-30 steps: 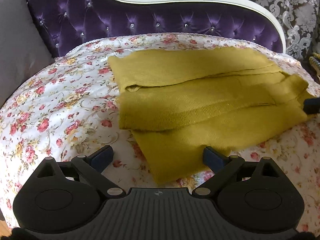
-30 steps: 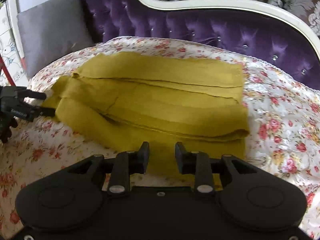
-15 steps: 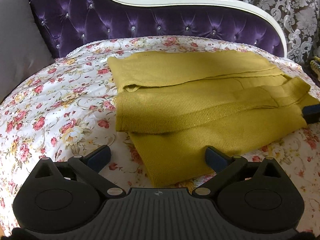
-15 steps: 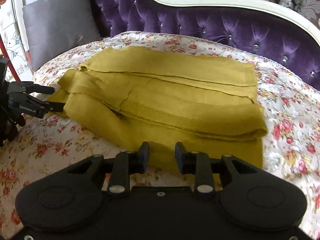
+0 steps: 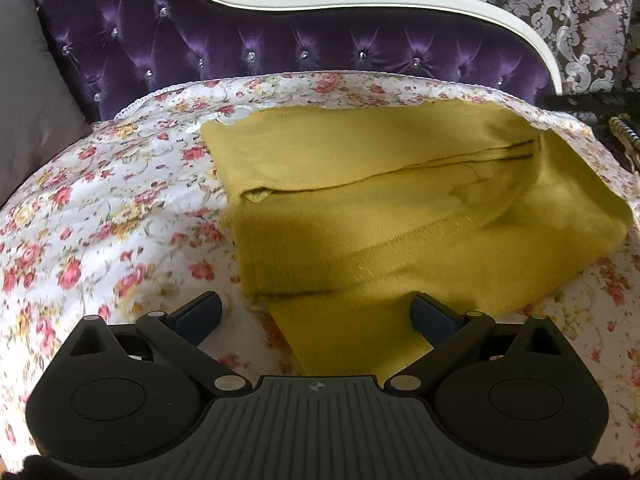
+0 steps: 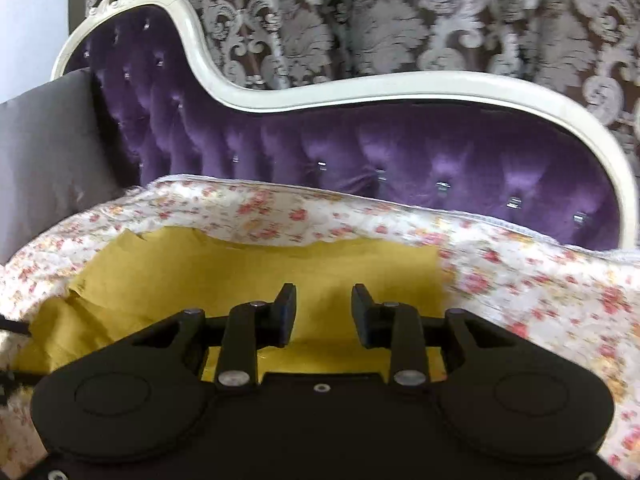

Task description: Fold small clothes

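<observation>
A mustard-yellow knit garment lies folded in layers on the floral bedspread. My left gripper is open wide, its fingers either side of the garment's near corner, holding nothing. In the right wrist view the garment lies just beyond my right gripper, which is partly open and empty above the cloth. The garment's right end is lifted into a rounded fold in the left wrist view.
A purple tufted headboard with a white frame runs along the far side. A grey pillow stands at the left, also in the right wrist view. Patterned curtains hang behind.
Both grippers moved closer over the garment. The right view tilted up toward the headboard. The garment's right end now bulges up, and the right gripper no longer shows in the left view.
</observation>
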The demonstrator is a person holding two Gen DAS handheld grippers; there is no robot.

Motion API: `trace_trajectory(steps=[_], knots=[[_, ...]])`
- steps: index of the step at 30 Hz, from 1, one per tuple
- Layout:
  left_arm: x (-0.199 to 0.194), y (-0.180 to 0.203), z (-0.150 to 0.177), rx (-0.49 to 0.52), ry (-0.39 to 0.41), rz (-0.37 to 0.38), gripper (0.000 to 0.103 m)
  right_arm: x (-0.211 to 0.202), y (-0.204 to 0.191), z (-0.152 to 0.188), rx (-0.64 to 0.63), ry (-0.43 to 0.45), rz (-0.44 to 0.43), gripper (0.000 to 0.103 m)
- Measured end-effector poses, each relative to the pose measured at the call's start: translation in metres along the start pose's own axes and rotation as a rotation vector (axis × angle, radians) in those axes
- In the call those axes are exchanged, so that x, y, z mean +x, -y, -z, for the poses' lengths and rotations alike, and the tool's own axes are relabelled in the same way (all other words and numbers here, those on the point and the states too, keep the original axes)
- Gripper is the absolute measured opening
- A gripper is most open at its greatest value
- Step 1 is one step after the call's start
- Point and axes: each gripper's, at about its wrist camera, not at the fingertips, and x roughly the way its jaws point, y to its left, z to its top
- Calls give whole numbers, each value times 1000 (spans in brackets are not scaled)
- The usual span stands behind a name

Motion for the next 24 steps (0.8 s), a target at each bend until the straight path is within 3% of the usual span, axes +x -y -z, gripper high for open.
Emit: trace_trajectory(steps=[3,7,15,22,24], knots=[[7,-4,-5,31,-12,-3,102,-19,18,15,14,3,18,55],[11,-9,-9,54,-15,-2,102,-35,33,30,-30,-34,64,57],[21,-10,-27,101,-1,-6,102,-6,35,35,-50,-81,11,62],[28,-31,-56,-8,65,-8,102,22,39,30,-2,-83,-16,61],[28,-41,-61,-58,72,-9,102,21,41,31,12,-71,-15,56]])
